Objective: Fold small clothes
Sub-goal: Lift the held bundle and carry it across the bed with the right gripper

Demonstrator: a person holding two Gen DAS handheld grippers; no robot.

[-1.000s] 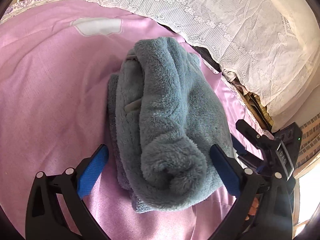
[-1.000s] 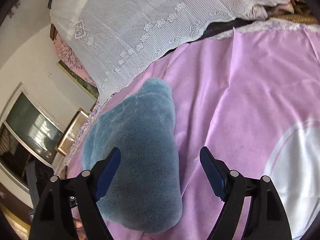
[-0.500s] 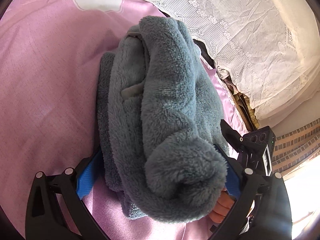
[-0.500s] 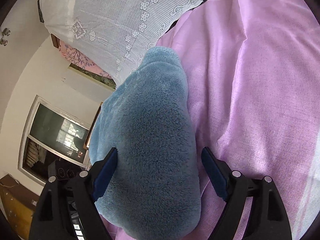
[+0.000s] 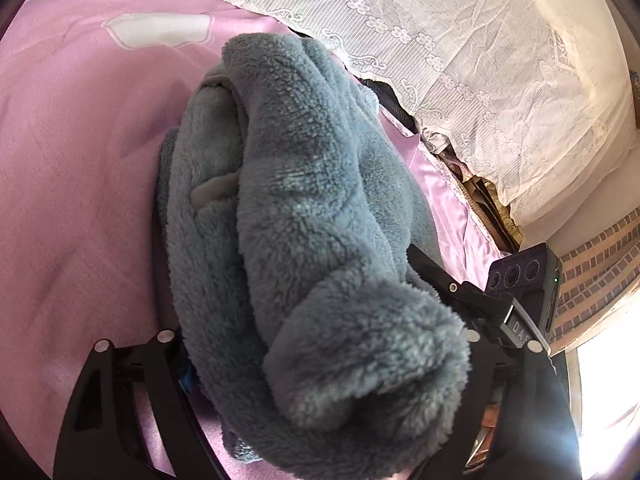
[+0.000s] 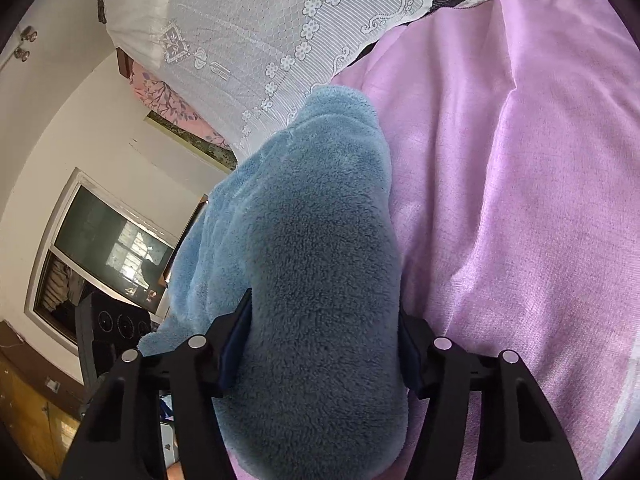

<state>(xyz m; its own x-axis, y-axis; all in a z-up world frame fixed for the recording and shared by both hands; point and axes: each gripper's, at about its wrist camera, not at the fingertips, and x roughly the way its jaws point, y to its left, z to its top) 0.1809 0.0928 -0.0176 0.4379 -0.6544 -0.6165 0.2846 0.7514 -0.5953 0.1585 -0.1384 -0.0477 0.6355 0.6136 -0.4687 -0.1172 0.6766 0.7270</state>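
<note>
here, nearest the lenses, the left claw (image 5: 320, 364) is closing its jaws around one end of the folded blue fleece garment (image 5: 304, 216), the fleece bulging between them and hiding the pads. the right claw (image 6: 322, 344) is closing likewise on the opposite end (image 6: 304, 280), its blue pads (image 6: 236, 344) sinking into the pile. the garment is lying on the pink bedsheet (image 5: 72, 200). beyond it a white lace cover (image 5: 460, 40) is draping over the bed's far edge.

Right tool (image 6: 320, 344) jaws closing around blue fleece garment (image 6: 304, 264); bundle on pink bedsheet (image 6: 520, 200), lace cover (image 6: 260, 20) behind.
</note>
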